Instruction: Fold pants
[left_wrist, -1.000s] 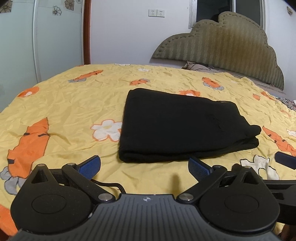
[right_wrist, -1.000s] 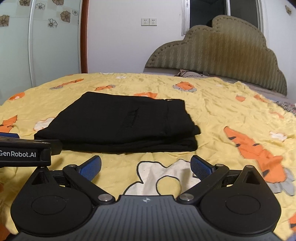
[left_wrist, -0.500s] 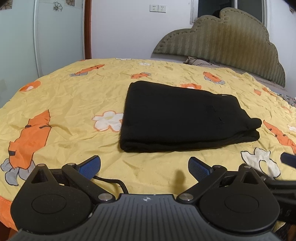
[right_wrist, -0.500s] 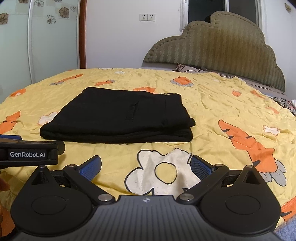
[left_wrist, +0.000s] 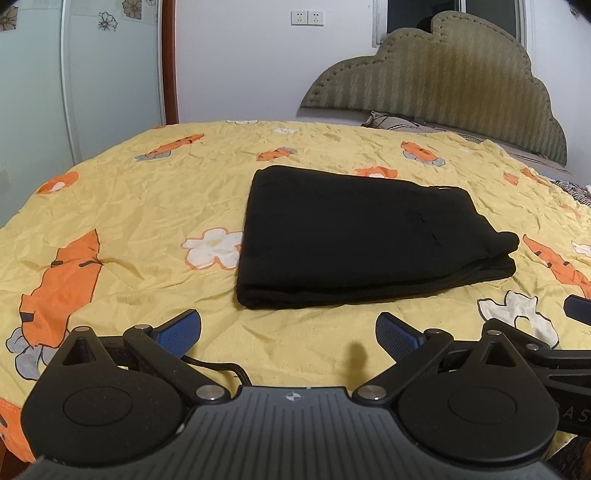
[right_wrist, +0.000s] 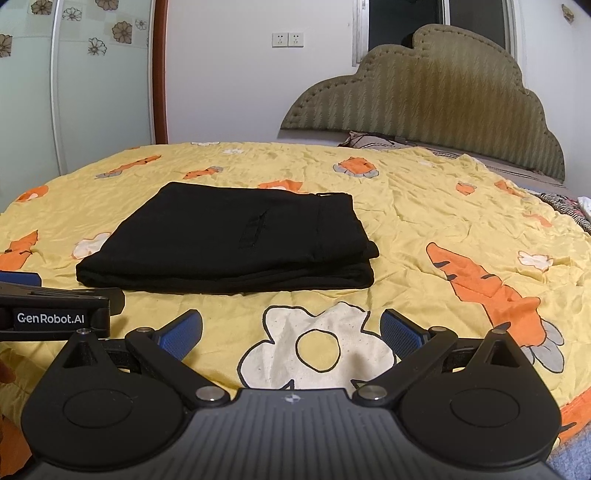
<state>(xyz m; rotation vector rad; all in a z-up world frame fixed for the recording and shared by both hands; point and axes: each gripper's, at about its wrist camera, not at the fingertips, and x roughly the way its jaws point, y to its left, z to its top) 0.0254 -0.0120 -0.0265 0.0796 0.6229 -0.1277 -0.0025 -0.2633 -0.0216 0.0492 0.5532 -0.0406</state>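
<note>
Black pants (left_wrist: 354, 240) folded flat on bed (left_wrist: 147, 206), 12 o'clock of both tools. Left tool (left_wrist: 288, 332) and right tool (right_wrist: 291, 332) spread wide, empty.

Pillow (left_wrist: 402, 123) half behind bedspread (left_wrist: 147, 206); right tool (left_wrist: 576, 310) – edge-cropped.

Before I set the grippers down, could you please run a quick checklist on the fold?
1. Black pants folded into a compact stack: ok.
2. Stack lies wholly on the yellow bedspread: ok.
3. Left gripper jaws open, empty: ok.
4. Right gripper jaws open, empty: ok.
5. Both grippers clear of the pants: ok.
6. Layer edges flush at the open right end: not ok, top layer bulges past.
</note>
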